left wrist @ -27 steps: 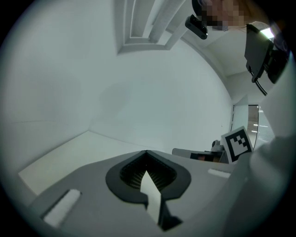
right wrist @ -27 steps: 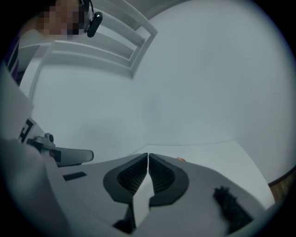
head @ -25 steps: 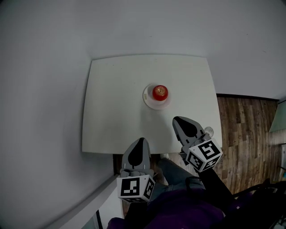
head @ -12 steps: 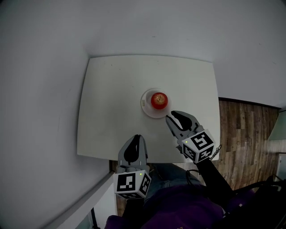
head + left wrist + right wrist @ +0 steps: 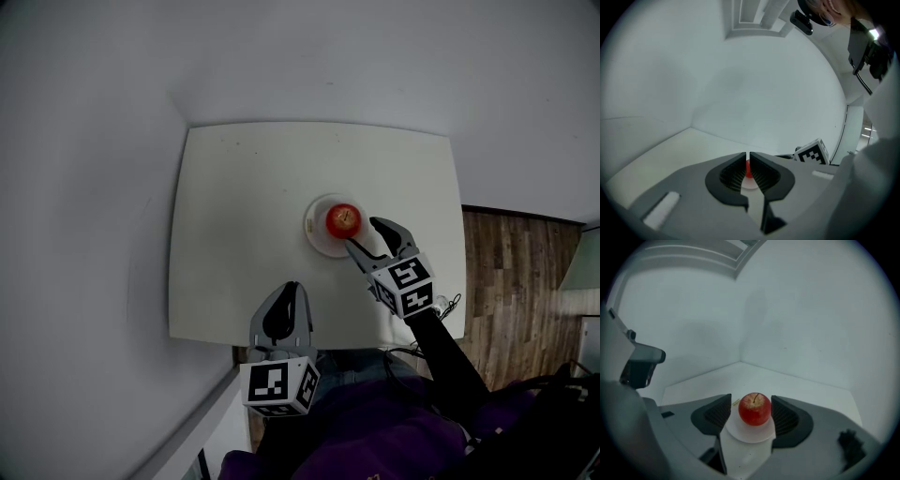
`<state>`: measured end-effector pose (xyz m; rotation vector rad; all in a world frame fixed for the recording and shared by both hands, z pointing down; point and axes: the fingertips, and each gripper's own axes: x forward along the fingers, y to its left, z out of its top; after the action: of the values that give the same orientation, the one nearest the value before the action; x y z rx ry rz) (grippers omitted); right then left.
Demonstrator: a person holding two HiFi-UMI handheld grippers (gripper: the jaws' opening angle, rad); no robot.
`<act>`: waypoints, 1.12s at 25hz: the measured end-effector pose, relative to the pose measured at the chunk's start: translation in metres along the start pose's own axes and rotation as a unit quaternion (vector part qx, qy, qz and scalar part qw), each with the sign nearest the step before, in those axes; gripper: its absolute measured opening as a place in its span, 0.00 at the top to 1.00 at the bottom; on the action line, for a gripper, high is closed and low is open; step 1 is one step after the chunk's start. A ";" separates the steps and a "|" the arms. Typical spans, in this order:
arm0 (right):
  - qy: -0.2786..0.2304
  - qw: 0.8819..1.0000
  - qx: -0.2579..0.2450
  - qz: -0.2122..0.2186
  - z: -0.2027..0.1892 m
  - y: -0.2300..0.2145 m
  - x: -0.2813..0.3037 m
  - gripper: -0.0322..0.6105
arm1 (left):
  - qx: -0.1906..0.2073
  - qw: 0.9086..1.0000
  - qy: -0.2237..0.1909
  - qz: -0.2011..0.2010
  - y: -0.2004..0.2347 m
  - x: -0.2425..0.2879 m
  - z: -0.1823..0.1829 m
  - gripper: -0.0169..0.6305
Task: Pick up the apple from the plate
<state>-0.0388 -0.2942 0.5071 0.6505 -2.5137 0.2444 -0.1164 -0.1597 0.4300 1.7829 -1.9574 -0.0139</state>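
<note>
- Left gripper (image 5: 292, 287): well short of the plate (image 5: 317, 242), on its near-left side, over the near edge of the white table (image 5: 234, 187). Jaws closed to a thin slit, nothing between them.
- Plate: white, roughly mid-table, a little right of centre.
- Apple (image 5: 343, 219): red, stem up, sits on the plate, about centred.
- Right gripper (image 5: 362, 234): at the plate's near-right rim, pointing at the apple. Jaws spread wide and have just been opening. In the right gripper view the apple shows framed between the two pads with a gap each side, so no grip on it.
</note>
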 end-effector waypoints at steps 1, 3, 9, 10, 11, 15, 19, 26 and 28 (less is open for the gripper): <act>0.010 1.000 -0.003 -0.001 -0.003 -0.002 0.006 0.54 | 0.000 1.000 -0.002 -0.002 0.002 0.001 0.001 0.93; 0.031 0.999 -0.007 -0.002 -0.012 -0.004 0.017 0.50 | -0.001 1.000 -0.002 -0.007 0.006 0.003 0.003 0.93; 0.080 0.996 -0.025 -0.003 -0.029 -0.004 0.042 0.42 | -0.001 1.000 0.000 -0.009 0.014 0.005 0.007 0.94; 0.089 0.996 -0.028 -0.002 -0.032 -0.003 0.044 0.42 | -0.003 1.000 0.000 -0.010 0.015 0.005 0.007 0.94; 0.096 0.995 -0.031 -0.002 -0.035 -0.003 0.047 0.41 | -0.004 1.000 0.000 -0.011 0.015 0.005 0.006 0.95; 0.107 0.994 -0.038 -0.002 -0.037 -0.005 0.053 0.41 | -0.001 1.000 0.005 -0.014 0.015 0.007 0.004 0.96; 0.114 0.993 -0.041 0.006 -0.039 -0.005 0.061 0.41 | -0.001 1.000 0.010 -0.018 0.014 0.006 0.001 0.96; 0.108 0.993 -0.049 0.006 -0.036 -0.006 0.067 0.41 | 0.003 0.999 0.025 -0.029 0.009 0.005 -0.005 0.96; 0.105 0.993 -0.050 0.001 -0.035 -0.009 0.065 0.41 | 0.006 0.999 0.030 -0.033 0.007 0.007 -0.006 0.96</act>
<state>-0.0671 -0.3173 0.5721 0.5537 -2.3091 0.1769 -0.1209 -0.1632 0.4403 1.8341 -1.8601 0.0305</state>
